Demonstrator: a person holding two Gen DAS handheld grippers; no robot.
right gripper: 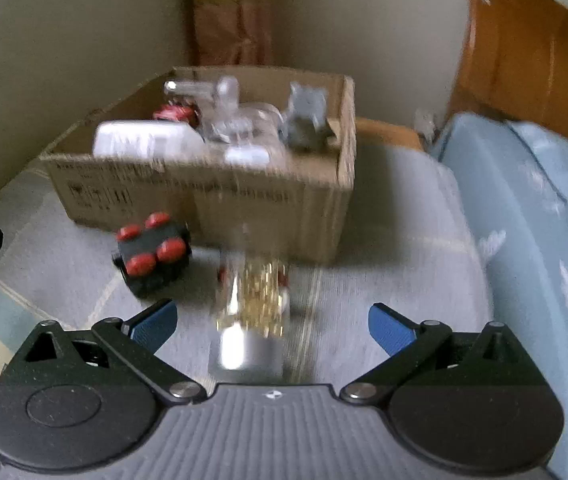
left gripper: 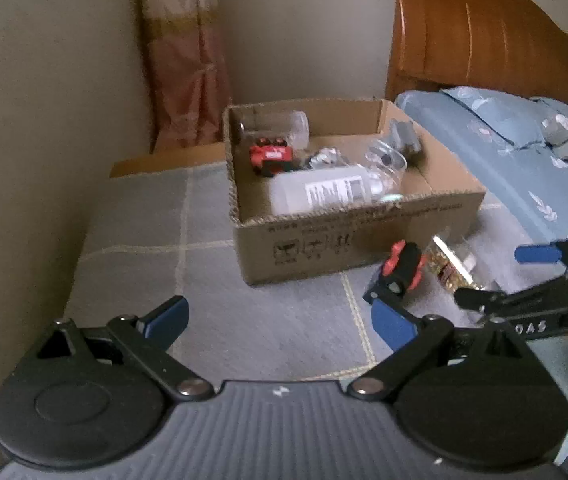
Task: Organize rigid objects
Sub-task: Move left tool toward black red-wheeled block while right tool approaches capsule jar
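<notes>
Both grippers, left (left gripper: 280,322) and right (right gripper: 272,322), are spread wide, gripping nothing. Between the right's fingers lies a blurred clear jar of gold bits (right gripper: 258,304), near the cardboard box (right gripper: 244,200).

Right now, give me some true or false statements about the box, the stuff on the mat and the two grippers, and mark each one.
1. The cardboard box already holds a clear plastic bottle. True.
2. The black toy with red wheels lies inside the box. False: it sits on the mat in front of the box.
3. The right gripper is open around the clear jar with gold contents. True.
4. The left gripper is shut on a bottle. False: it is open and holds nothing.
5. The box stands on the bed. False: it stands on the grey mat beside the bed.
</notes>
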